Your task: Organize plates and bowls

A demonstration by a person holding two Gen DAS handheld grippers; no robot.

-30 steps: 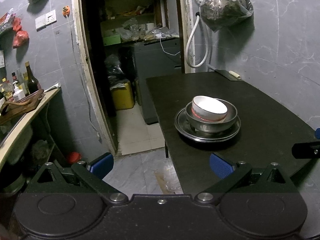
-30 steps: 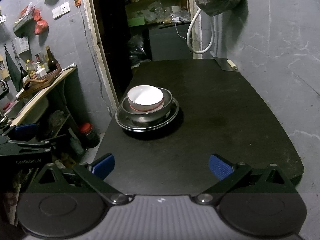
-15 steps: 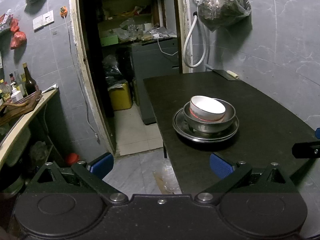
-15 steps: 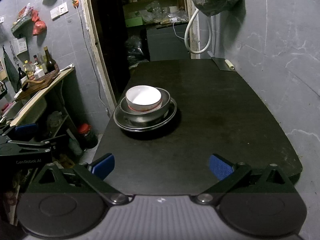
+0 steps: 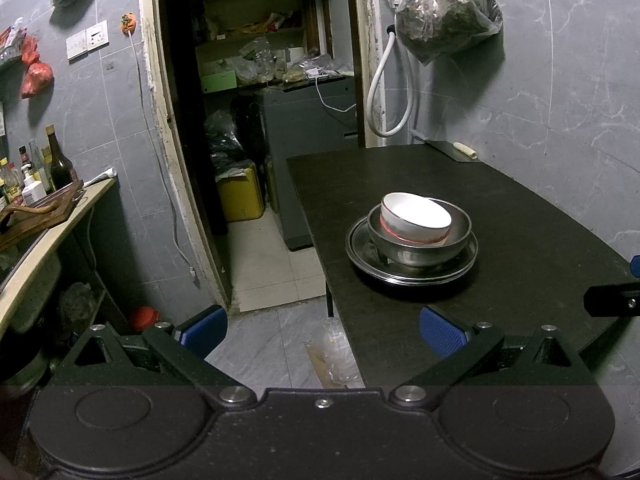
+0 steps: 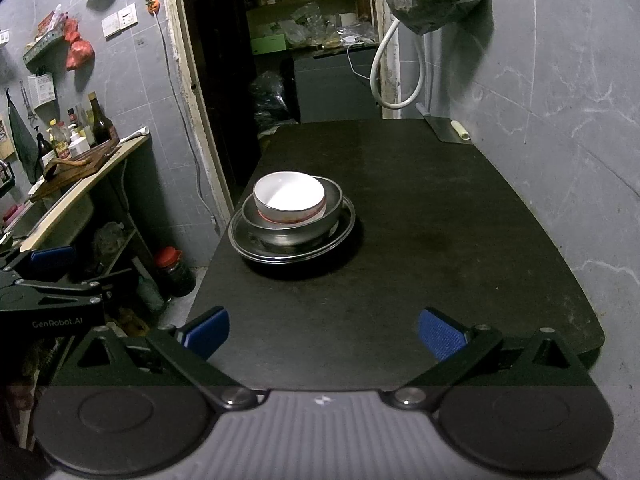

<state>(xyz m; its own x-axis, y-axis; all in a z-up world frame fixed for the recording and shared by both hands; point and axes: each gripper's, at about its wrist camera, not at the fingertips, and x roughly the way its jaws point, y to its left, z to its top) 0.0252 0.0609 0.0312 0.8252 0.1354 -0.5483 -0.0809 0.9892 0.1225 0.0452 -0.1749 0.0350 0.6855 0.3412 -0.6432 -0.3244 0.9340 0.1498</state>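
A white bowl (image 5: 416, 216) (image 6: 289, 196) with a red band sits tilted inside a steel bowl (image 5: 456, 240) (image 6: 332, 216), which rests on a steel plate (image 5: 360, 248) (image 6: 240, 240). The stack stands near the left edge of the black table (image 5: 520, 216) (image 6: 440, 200). My left gripper (image 5: 322, 332) hangs open over the floor and the table's near left corner, nothing between its blue pads. My right gripper (image 6: 324, 332) is open above the table's front edge, short of the stack and empty. The left gripper's body (image 6: 48, 300) shows at the left of the right wrist view.
A doorway (image 5: 256, 120) opens into a cluttered storeroom behind the table. On the left a counter (image 5: 56, 216) carries a wooden board and bottles. A bagged bundle (image 5: 444, 12) and a white hose (image 5: 384, 92) hang on the wall. A flat metal piece (image 6: 448, 130) lies at the table's far right corner.
Both views have pulled back slightly from the stack, which now looks a little smaller and farther. The bowls and plate have not moved; both grippers stay open.
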